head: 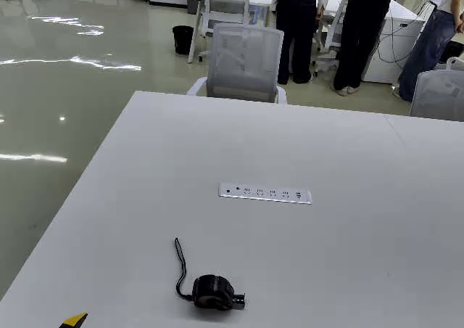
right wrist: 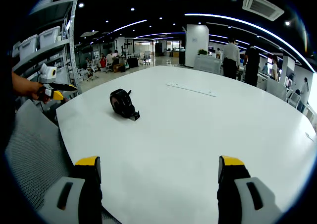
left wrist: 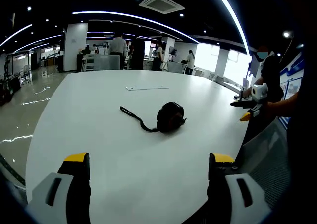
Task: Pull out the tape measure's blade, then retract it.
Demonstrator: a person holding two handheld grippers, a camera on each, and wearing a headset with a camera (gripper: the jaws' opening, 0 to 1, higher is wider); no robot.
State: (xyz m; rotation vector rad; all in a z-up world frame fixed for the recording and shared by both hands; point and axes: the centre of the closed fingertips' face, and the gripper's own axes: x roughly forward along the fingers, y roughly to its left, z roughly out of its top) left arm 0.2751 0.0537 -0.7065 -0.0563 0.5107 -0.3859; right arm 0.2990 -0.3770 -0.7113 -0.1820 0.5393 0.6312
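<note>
- Tape measure point(head: 214, 292) lies at 6 o'clock on white table point(head: 181, 146), strap trailing to 11 o'clock, blade in.
- Power strip point(head: 265, 193) mid-table; mesh chair point(head: 244, 61), glossy floor point(head: 65, 88), ppl point(head: 297, 16) standing at 12–1 o'clock.
- L gripper point(left wrist: 149, 157) & R gripper point(right wrist: 159, 160): jaws spread wide, empty, well short of it.
- R gripper view: shelf point(right wrist: 44, 49) w/ bins point(right wrist: 49, 35) at 10 o'clock.

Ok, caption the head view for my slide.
Black tape measure lies closed on a white table, power strip beyond.
</note>
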